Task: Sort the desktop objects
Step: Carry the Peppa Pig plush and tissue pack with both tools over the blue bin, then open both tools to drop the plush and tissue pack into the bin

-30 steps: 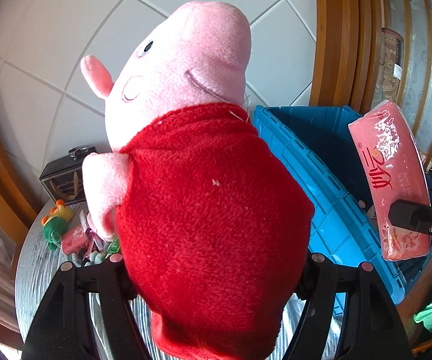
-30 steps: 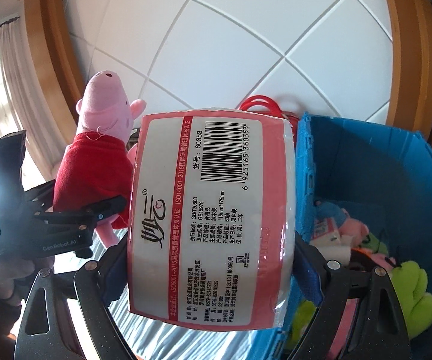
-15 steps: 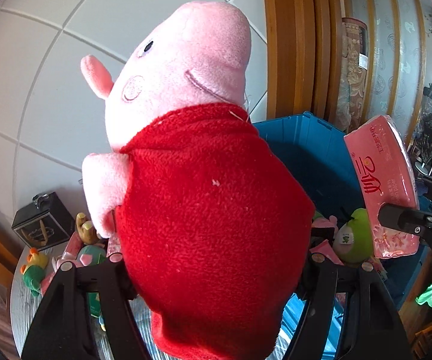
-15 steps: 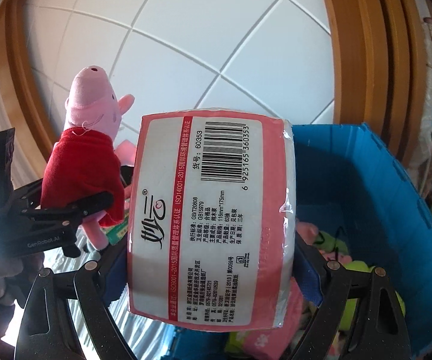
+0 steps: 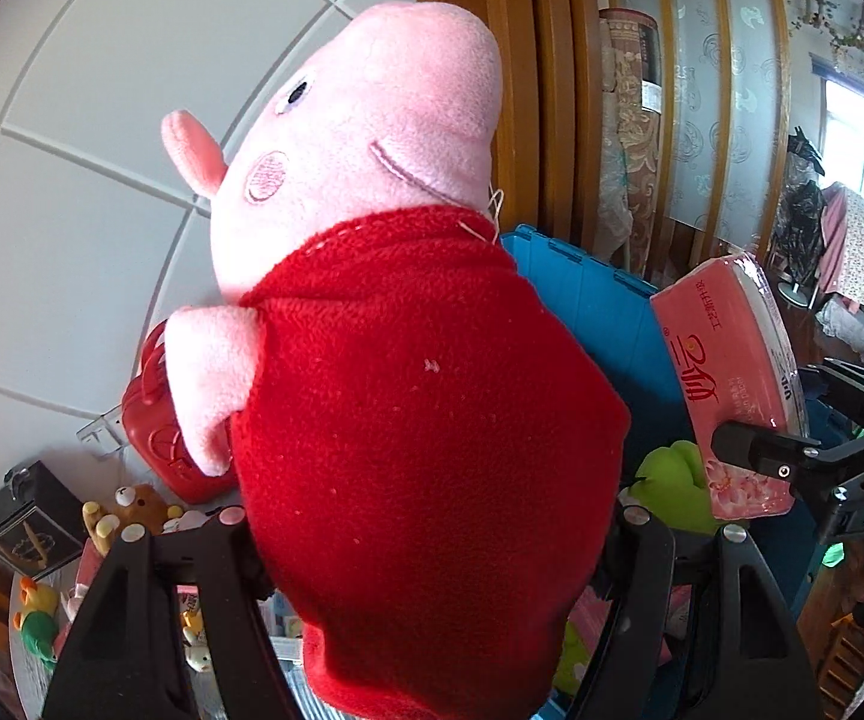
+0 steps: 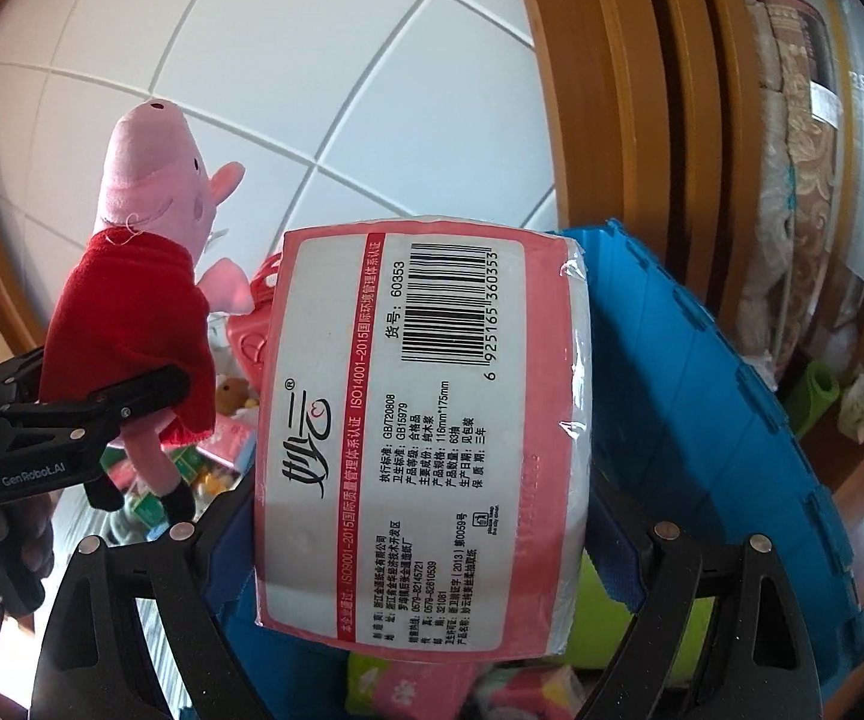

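Note:
My left gripper (image 5: 426,540) is shut on a pink pig plush in a red dress (image 5: 408,372) and holds it in the air, left of the blue bin (image 5: 588,300). It also shows in the right wrist view (image 6: 132,324), with the left gripper (image 6: 150,402) clamped on its dress. My right gripper (image 6: 420,546) is shut on a pink tissue pack (image 6: 420,438) held over the blue bin (image 6: 720,396). The pack also shows in the left wrist view (image 5: 732,384), with the right gripper (image 5: 744,450) clamped on it.
The bin holds a green plush (image 5: 672,486) and other soft items. On the table at left lie a red toy basket (image 5: 156,444), a brown bear (image 5: 132,504), a black box (image 5: 24,516), a duck toy (image 5: 36,600) and small toys. A white tiled wall and wooden frame stand behind.
Both grippers have carried their loads to the right toward the blue bin. The tissue pack now hangs over the bin's inside. The red basket has come into view.

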